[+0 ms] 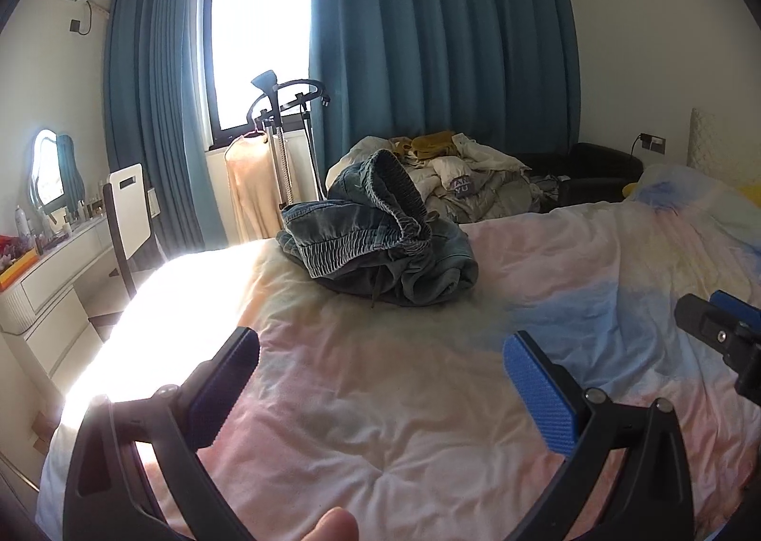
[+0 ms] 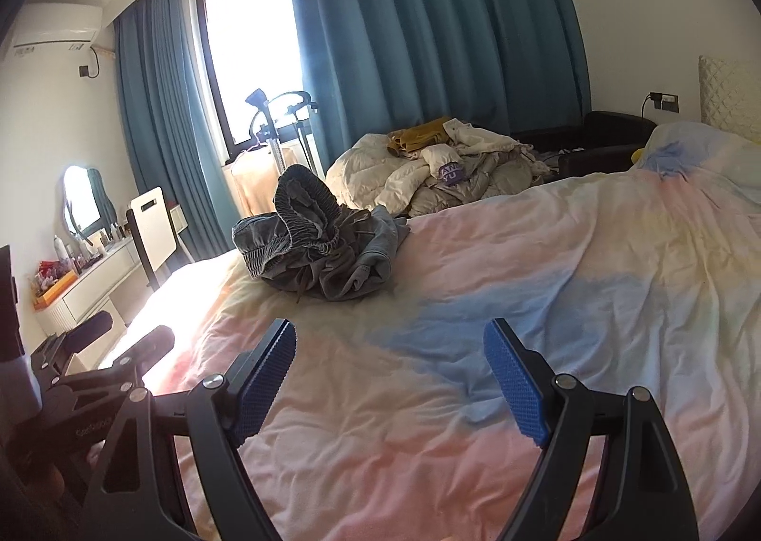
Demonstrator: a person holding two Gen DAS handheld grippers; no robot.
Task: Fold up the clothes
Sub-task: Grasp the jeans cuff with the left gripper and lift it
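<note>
A crumpled pair of grey-blue denim trousers (image 1: 375, 241) with an elastic waistband and a drawstring lies in a heap on the bed's pastel sheet (image 1: 380, 389). It also shows in the right wrist view (image 2: 318, 251). My left gripper (image 1: 380, 346) is open and empty, held over the sheet in front of the trousers. My right gripper (image 2: 390, 341) is open and empty, also short of the trousers. The right gripper's tip shows at the right edge of the left wrist view (image 1: 713, 322). The left gripper shows at the lower left of the right wrist view (image 2: 119, 365).
A pile of white and grey bedding and clothes (image 2: 442, 170) lies beyond the bed. A garment steamer stand (image 1: 280, 137), a white chair (image 1: 128, 213) and a dressing table (image 1: 52, 270) stand at the left. A pillow (image 2: 704, 156) lies at the far right.
</note>
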